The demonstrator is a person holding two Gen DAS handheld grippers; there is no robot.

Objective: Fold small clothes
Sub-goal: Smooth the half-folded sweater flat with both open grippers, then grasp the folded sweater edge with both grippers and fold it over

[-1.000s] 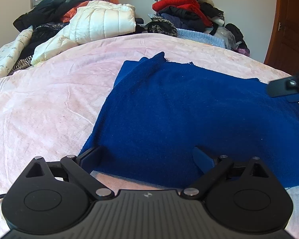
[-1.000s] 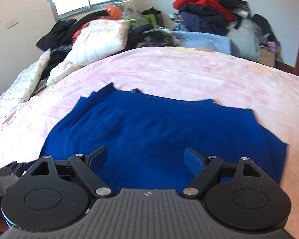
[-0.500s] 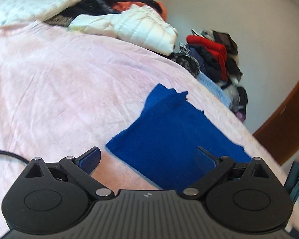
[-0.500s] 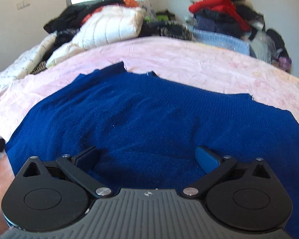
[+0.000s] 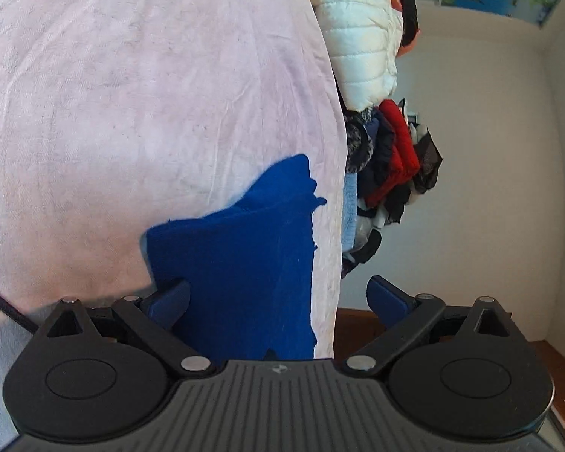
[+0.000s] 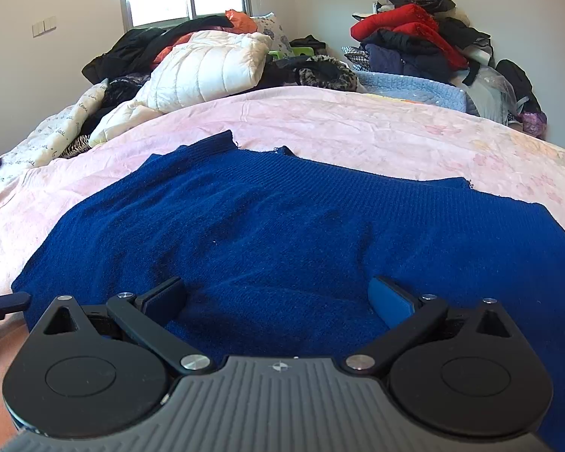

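Observation:
A dark blue knitted garment (image 6: 282,226) lies spread flat on the pink bedsheet (image 6: 358,128). My right gripper (image 6: 278,297) is open, low over its near edge, with both fingers above the cloth. In the left wrist view the picture is rolled about a quarter turn, and the same garment (image 5: 241,263) shows with one part folded over itself. My left gripper (image 5: 278,297) is open at the garment's left edge, its left finger (image 5: 169,297) against the cloth. Neither gripper holds anything. The left gripper's tip also shows in the right wrist view (image 6: 7,301).
A white puffer jacket (image 6: 207,67) and dark clothes are heaped at the bed's far left. A pile of red and dark clothes (image 6: 414,34) and a light blue blanket (image 6: 414,86) sit at the far right. A window (image 6: 184,0) is behind.
The left gripper has pulled off the garment to its left edge and rolled about a quarter turn. The right gripper has dropped low over the garment's near edge. Both stay open.

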